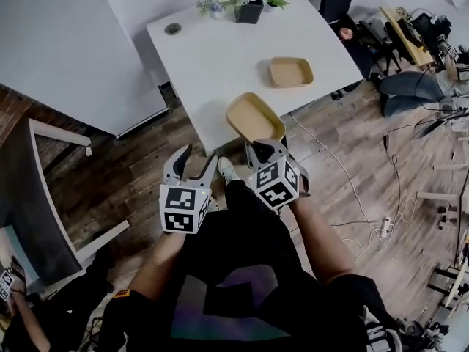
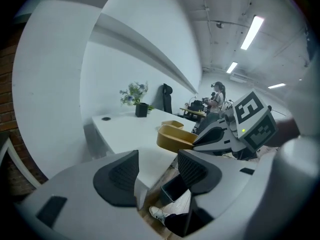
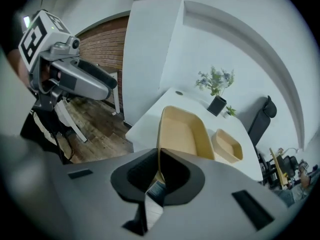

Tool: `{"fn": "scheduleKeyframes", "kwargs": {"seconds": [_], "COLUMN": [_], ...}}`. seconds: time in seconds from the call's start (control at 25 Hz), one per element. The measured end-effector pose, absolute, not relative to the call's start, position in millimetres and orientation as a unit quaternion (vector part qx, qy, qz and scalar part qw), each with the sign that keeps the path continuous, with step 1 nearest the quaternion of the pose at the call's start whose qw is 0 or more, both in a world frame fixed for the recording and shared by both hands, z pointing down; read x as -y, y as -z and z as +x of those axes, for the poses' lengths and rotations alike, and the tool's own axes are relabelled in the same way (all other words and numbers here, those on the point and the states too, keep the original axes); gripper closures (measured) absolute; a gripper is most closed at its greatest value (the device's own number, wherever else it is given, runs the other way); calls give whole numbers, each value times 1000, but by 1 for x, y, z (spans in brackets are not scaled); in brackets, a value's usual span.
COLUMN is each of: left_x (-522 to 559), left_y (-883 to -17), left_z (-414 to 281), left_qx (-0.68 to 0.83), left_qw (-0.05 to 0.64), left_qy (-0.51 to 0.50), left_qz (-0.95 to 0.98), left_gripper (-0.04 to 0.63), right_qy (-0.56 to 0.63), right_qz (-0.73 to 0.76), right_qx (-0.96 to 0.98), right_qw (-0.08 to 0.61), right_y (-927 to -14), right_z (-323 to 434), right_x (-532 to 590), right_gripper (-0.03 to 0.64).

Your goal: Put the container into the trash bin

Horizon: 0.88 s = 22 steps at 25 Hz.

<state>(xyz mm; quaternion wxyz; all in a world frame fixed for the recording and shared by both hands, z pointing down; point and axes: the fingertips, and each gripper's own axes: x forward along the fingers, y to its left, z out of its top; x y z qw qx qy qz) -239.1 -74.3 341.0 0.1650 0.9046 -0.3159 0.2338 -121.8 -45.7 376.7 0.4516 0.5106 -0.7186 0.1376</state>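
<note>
Container (image 1: pixel 254 117), tan and tray-shaped, was clamped by its near rim between the closed fingers (image 3: pixel 134 178) of the right gripper (image 1: pixel 258 151), tilted in the air at the near edge of the white table (image 1: pixel 212 57). The left gripper (image 1: pixel 193 163) hung beside it over the wood floor (image 1: pixel 132 174), fingers (image 2: pixel 118 177) apart and gripping nothing; a dark trash bin (image 2: pixel 174 192) showed low under the table edge. A second tan container (image 1: pixel 290 72) and a potted plant (image 1: pixel 248 6) sat on the table.

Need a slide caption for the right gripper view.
Right gripper shut on the rim of a tan container; a second container rests on the white table behind.
</note>
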Motion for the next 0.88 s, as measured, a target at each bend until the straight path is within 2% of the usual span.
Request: {"fn": "scheduleKeyframes", "kwargs": {"seconds": [0.44, 0.68, 0.88], "left_x": [22, 9, -14], "left_y": [-342, -358, -383], "left_z": [-183, -139, -87], "left_qx": [282, 298, 317], "left_qw": [157, 163, 195], "left_qy": [-230, -254, -277], "left_qz": [918, 906, 886], "left_gripper": [364, 364, 364], "right_qy": [-169, -185, -185], "right_qz": [519, 487, 441], "right_qx": [703, 713, 734], "right_qw": [456, 470, 483], "right_y": [-392, -421, -451], "right_z": [-72, -16, 41], "right_x": [-32, -61, -74], "right_gripper": [586, 586, 586]}}
